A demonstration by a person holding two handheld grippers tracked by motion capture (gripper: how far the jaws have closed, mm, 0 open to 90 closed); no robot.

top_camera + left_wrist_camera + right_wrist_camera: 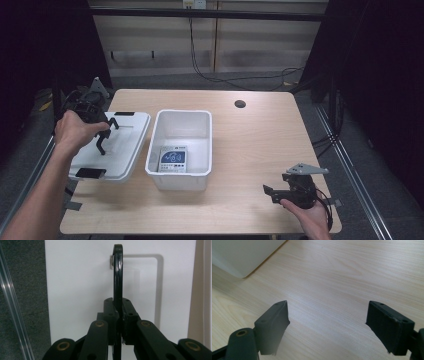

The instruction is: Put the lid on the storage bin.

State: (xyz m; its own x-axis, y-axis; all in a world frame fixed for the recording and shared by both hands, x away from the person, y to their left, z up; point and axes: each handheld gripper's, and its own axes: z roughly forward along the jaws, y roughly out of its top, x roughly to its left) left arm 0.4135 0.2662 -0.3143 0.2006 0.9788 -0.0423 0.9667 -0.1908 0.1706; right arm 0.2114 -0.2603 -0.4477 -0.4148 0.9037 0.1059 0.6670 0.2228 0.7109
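Resting low at the near right of the counter [250, 135], the right gripper [274, 192] sits in the person's hand with its jaws spread wide and nothing between them; its own view shows bare wood grain and one corner of the white bin.

Further in, at the left, the left gripper [102, 142] is held over a white lid [125, 150] that lies flat at the counter's left edge, partly overhanging it. Its jaws are pinched tight on the lid's thin black handle [118, 277], which stands on edge between them in the left gripper view. Black latches sit at the lid's near and far ends.

Just beside the lid, near the counter's middle, stands an open white bin [180, 172]. Inside, lying flat on the bottom toward the near wall, is a small blue and white packet [172, 161]; its print is too small to read. The rest of the bin looks empty.

The step in hand appears to be lifting the lid by its handle. The next move likely calls for carrying it sideways over the bin, keeping it level, and lining up its edges with the rim before lowering.
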